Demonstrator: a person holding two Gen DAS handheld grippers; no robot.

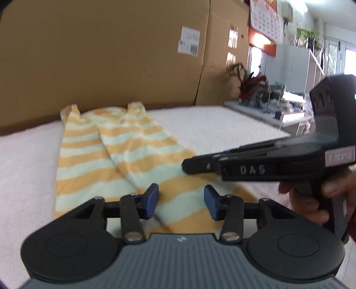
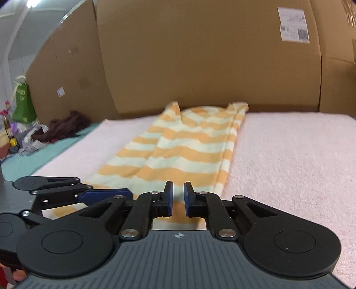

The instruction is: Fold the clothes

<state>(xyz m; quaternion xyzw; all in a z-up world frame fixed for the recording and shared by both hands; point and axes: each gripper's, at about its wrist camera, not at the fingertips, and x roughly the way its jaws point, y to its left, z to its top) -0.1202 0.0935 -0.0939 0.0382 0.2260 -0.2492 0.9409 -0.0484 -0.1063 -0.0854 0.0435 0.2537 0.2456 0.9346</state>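
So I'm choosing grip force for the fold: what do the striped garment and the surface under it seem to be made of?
Striped garment: looks like soft matte knit, maybe cotton; it lies limp with gentle creases. Surface beneath: pale, fuzzy pile, apparently a towel or fleece blanket; its nap looks matte and slightly rough. Blur leaves the exact fibres open.

A wall of big cardboard boxes (image 2: 200,55) stands along the far edge of the tabletop (image 2: 289,155), which is covered in a pale, fluffy cloth. White shipping labels (image 2: 293,24) are stuck on the cardboard. Off to the left a teal cover (image 2: 44,153) carries a dark heap of fabric (image 2: 66,126) and a green bag (image 2: 22,104). To the right, a red-and-white wall calendar (image 1: 264,20) hangs above a reddish potted plant (image 1: 249,84) and a cluttered white counter (image 1: 278,109). Daylight pours in from bright windows (image 1: 349,60) past pale cabinets (image 1: 304,69).
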